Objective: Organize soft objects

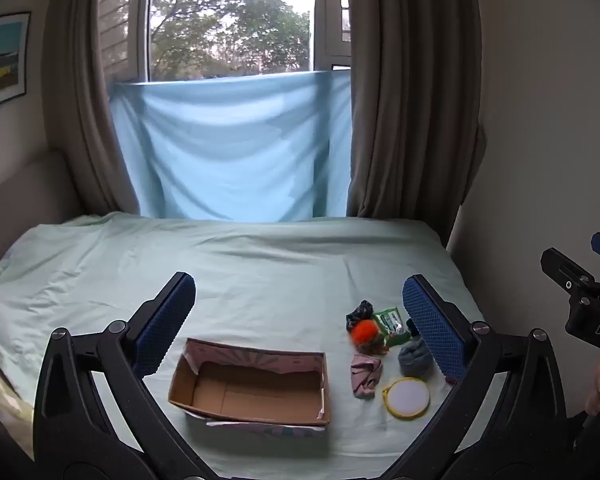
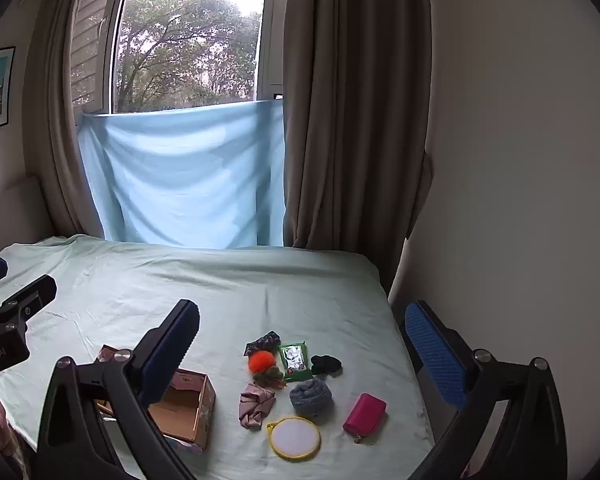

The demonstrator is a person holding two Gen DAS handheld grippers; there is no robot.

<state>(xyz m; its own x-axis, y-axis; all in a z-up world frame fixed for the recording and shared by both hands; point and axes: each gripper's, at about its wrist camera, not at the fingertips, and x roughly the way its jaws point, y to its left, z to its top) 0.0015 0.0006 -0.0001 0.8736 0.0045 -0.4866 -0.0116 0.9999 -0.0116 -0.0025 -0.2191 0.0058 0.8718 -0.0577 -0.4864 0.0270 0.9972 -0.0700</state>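
Since nothing is yet in the box (image 1: 256,384), we judge the step in hand to be the first pick, and the soft things lie in a loose cluster on the sheet (image 2: 260,292) just right of it. Nearest the box is the pink cloth (image 2: 255,405), crumpled and apart from its neighbours, so we take it as the easiest start. Beside it sits the grey roll (image 2: 311,397), and behind them the orange pompom (image 2: 260,361) touches a green packet (image 2: 294,360), with a dark scrunchie (image 2: 326,364) to the packet's right and a dark patterned cloth (image 2: 262,342) behind. Nearer us lie a round yellow-rimmed pad (image 2: 295,437) and a pink pouch (image 2: 365,416).

Both tools hover above the bed, holding nothing: our right gripper (image 2: 300,344) has its jaws spread wide over the cluster, and our left gripper (image 1: 296,320) stands equally wide over the box.

To do this well, we would lower the right gripper straight over the pink cloth, pads either side of its bunched middle, and close on a thick fold, not an edge, so it does not slip out. We should keep clear of the sheet, which could pinch up with the cloth. The packet and pad look stiffer; we may need to judge whether they belong. The box is shallow and light, so the left gripper may need to steady it.
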